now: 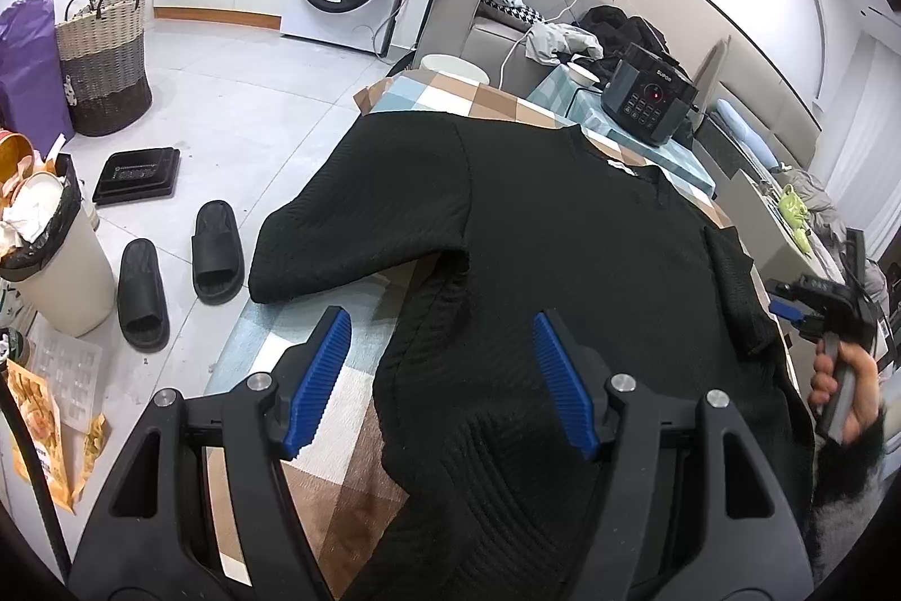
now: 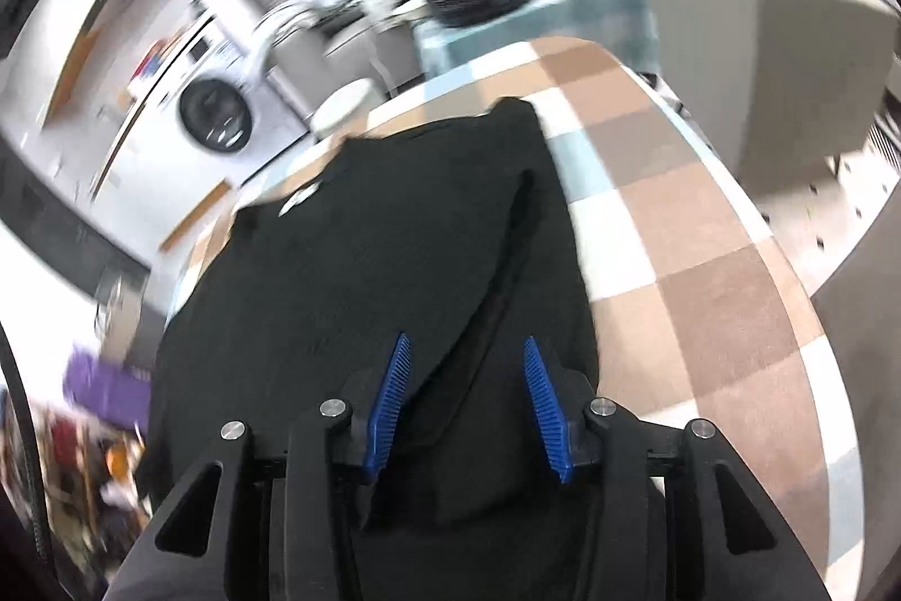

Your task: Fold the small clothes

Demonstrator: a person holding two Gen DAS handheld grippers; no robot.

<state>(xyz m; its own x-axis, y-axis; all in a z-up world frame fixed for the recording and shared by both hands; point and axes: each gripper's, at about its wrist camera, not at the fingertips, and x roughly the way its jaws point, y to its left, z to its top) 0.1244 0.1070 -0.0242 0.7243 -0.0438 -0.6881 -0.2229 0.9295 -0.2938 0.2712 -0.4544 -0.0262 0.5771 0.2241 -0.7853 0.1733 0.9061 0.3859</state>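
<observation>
We see a beige bin (image 1: 56, 274) overflowing with crumpled paper. A black ribbed knit top (image 1: 552, 263) lies spread on the checkered tablecloth (image 1: 315, 404). Our left gripper (image 1: 442, 375) and right gripper (image 2: 464, 401) hover released above it, grasping nothing. Black slippers (image 1: 180, 271) sit nearby.

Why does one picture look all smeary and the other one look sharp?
The left wrist view is sharp: the black top and slippers have crisp edges, though straight walls bend near the rim. The right wrist view is smeared: the washing machine and checked cloth streak, while the right claw itself stays sharp.
</observation>
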